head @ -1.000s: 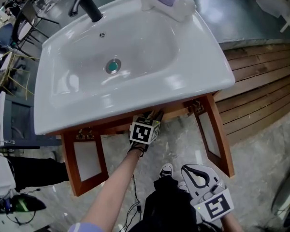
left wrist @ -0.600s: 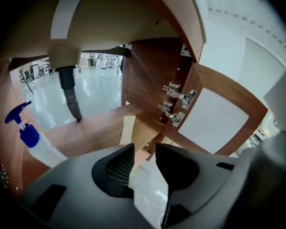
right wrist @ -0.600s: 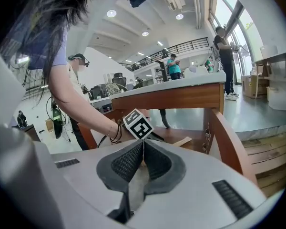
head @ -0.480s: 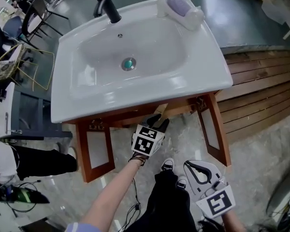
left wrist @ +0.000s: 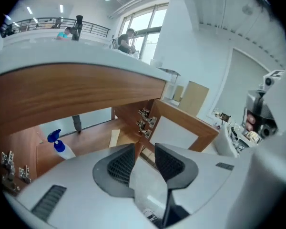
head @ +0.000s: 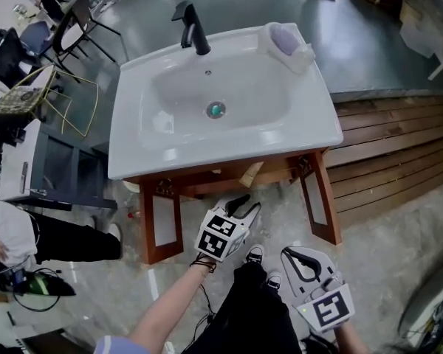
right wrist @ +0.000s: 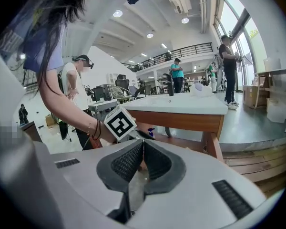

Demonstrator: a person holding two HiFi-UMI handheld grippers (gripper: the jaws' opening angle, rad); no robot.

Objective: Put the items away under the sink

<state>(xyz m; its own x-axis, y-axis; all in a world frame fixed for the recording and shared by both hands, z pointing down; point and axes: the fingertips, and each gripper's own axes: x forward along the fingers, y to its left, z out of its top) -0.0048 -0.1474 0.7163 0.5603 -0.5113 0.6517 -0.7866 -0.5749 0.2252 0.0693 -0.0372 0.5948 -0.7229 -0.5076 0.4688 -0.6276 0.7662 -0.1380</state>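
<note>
L gripper (left wrist: 144, 149) hangs in front of the open cabinet (head: 229, 174) under the sink (head: 221, 135), w/ a gap between its jaws. The jaws have just been closing and nothing is in them. R gripper (right wrist: 142, 147) is lower down by the person's legs, its jaws shut tip to tip & empty. A spray bottle (left wrist: 62, 148) w/ a blue top stands upright inside the cabinet, on its wood floor near the left edge. Both doors (head: 165, 221) are swung open. On the sink's back edge is a black tap (head: 192, 26), and at its back right corner a white dish (head: 284, 43)
</note>
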